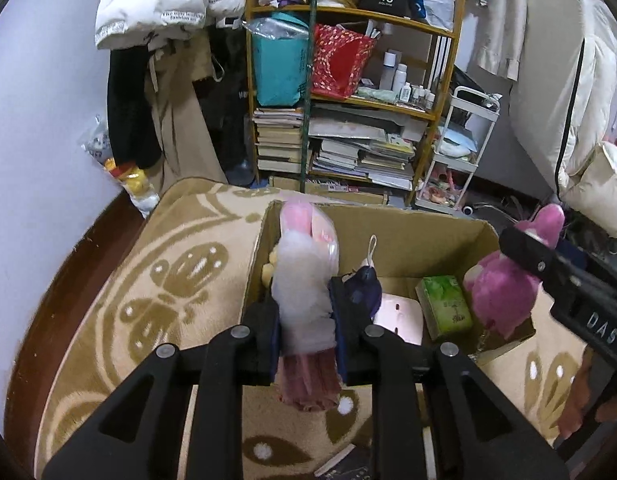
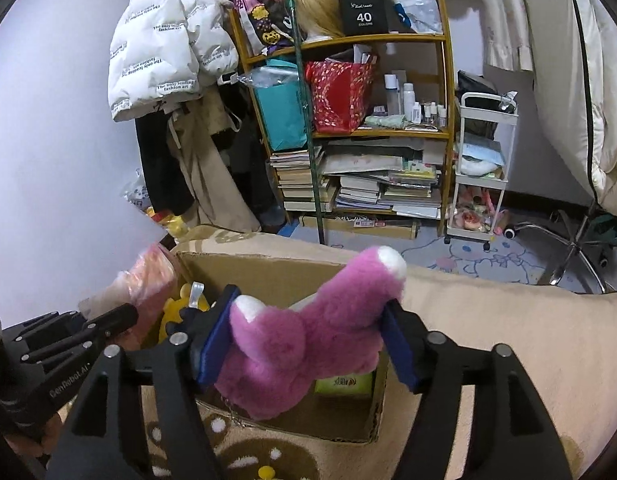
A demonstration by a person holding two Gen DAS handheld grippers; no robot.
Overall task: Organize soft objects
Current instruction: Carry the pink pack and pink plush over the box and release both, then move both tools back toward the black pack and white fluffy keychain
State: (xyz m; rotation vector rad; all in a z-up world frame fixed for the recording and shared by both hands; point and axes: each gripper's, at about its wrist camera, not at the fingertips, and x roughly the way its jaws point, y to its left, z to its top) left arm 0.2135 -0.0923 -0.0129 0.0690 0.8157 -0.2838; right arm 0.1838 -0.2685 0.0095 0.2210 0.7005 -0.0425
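My left gripper (image 1: 306, 312) is shut on a fluffy pink and white slipper (image 1: 304, 276) and holds it over the left side of an open cardboard box (image 1: 408, 232). My right gripper (image 2: 308, 328) is shut on a magenta plush toy (image 2: 304, 340) with white ear tips, held over the box's near right corner (image 2: 332, 424). The plush (image 1: 504, 280) and the right gripper (image 1: 528, 254) also show in the left wrist view. Inside the box lie a green tissue pack (image 1: 444, 306), a pink item (image 1: 400, 316), a dark pouch (image 1: 364, 284) and a yellow toy (image 2: 176, 312).
The box sits on a beige patterned blanket (image 1: 148, 280). Behind stand a wooden shelf (image 1: 348, 100) with books, bags and bottles, hanging coats (image 1: 168, 8), a white trolley (image 2: 480, 168) and a chair base (image 2: 568, 256) on the floor.
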